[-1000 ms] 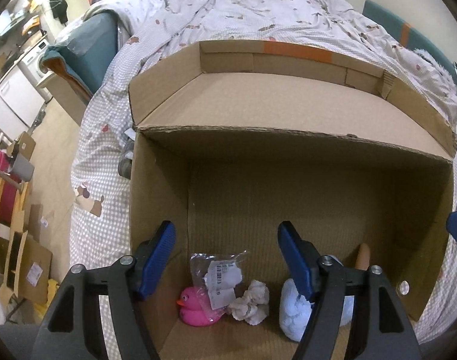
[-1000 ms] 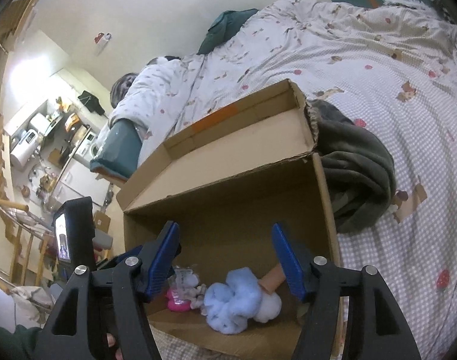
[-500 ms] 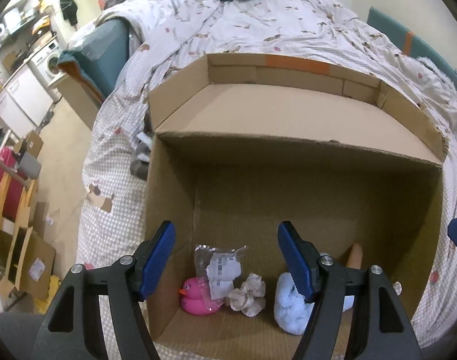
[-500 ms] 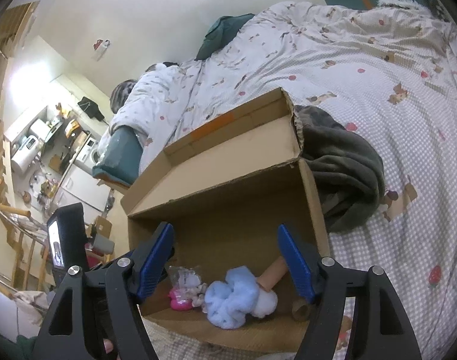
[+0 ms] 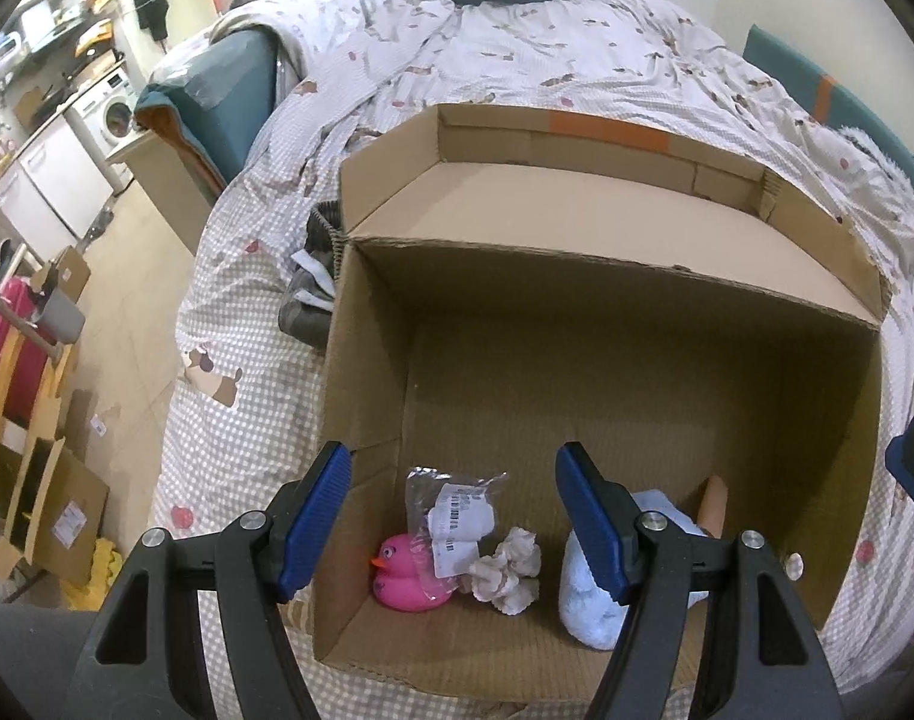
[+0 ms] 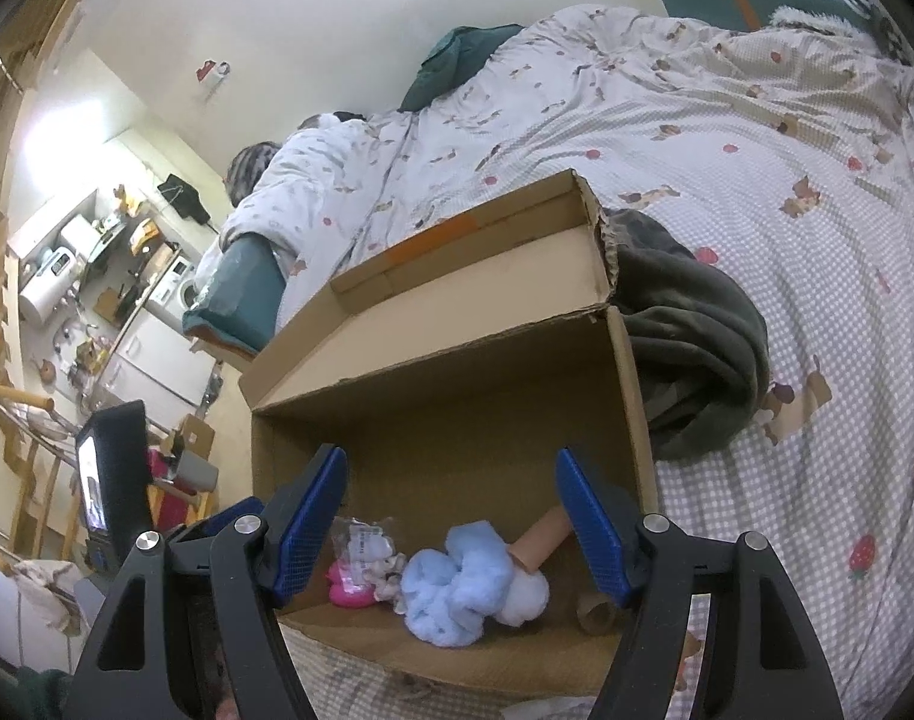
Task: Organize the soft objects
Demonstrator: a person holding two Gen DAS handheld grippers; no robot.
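An open cardboard box (image 5: pixel 577 222) stands on the bed; it also shows in the right wrist view (image 6: pixel 457 312). Inside lie a pink rubber duck (image 5: pixel 406 573), a clear plastic bag with a white label (image 5: pixel 457 504), a crumpled white ball (image 5: pixel 508 570) and a light blue fluffy toy (image 5: pixel 583 594), also seen from the right (image 6: pixel 454 585), with a beige tube (image 6: pixel 541 540) beside it. My left gripper (image 5: pixel 454 516) is open and empty above the box's near edge. My right gripper (image 6: pixel 451 525) is open and empty above the box's near side.
A dark grey blanket (image 6: pixel 691 348) lies bunched against the box's right side. A grey cloth (image 5: pixel 304 306) lies at its left side. The checked bedspread (image 6: pixel 817 240) stretches right. The bed's edge drops to a floor with cardboard boxes (image 5: pixel 55 510) at left.
Both grippers have pulled back and up from the box, so more of the box and the bed shows. Both jaws stay open. The objects in the box have not moved.
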